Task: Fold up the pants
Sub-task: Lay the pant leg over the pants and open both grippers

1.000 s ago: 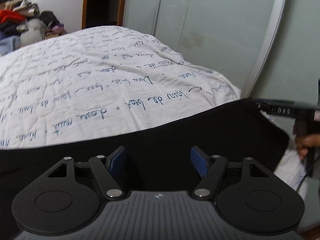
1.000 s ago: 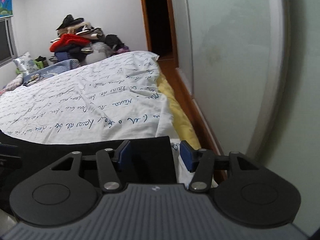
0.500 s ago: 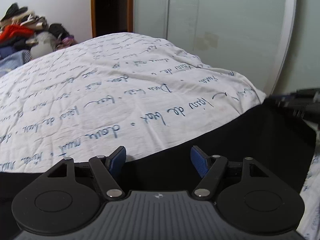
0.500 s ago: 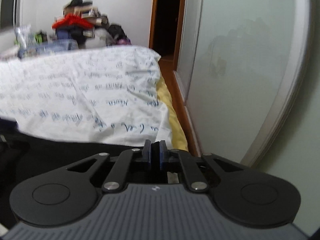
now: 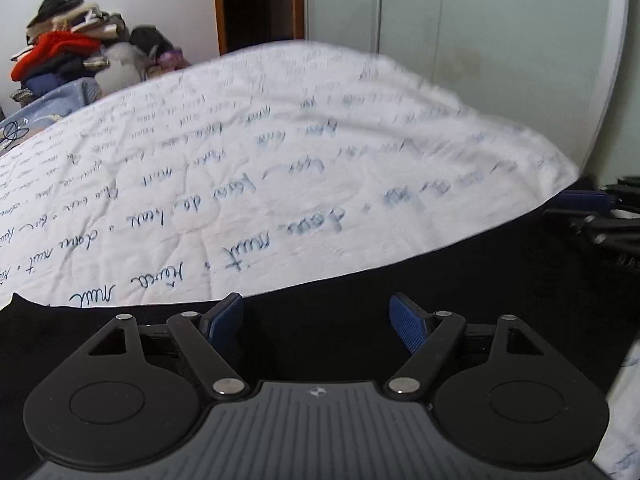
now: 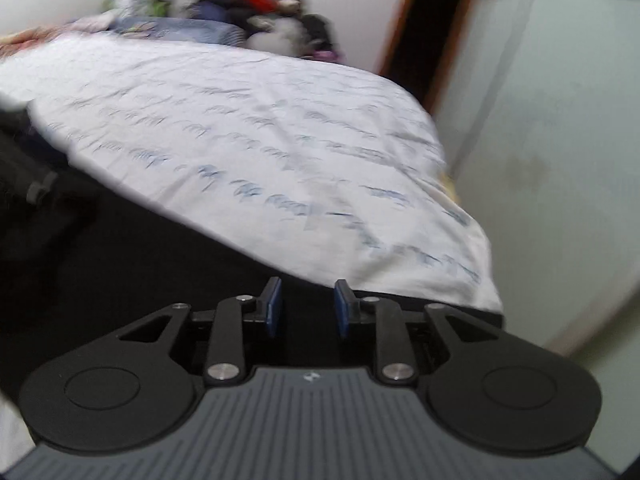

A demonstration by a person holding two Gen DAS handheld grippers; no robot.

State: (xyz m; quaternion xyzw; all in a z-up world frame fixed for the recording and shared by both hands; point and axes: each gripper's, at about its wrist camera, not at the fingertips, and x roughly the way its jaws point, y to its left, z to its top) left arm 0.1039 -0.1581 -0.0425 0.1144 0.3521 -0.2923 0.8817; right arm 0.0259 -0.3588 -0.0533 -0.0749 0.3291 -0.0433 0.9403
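The black pants (image 5: 460, 280) lie across the near edge of the bed's white script-printed quilt (image 5: 280, 168). The left gripper (image 5: 318, 316) hovers over them, jaws wide and empty — the right gripper (image 6: 306, 306) too, jaws partly apart, gripping nothing.
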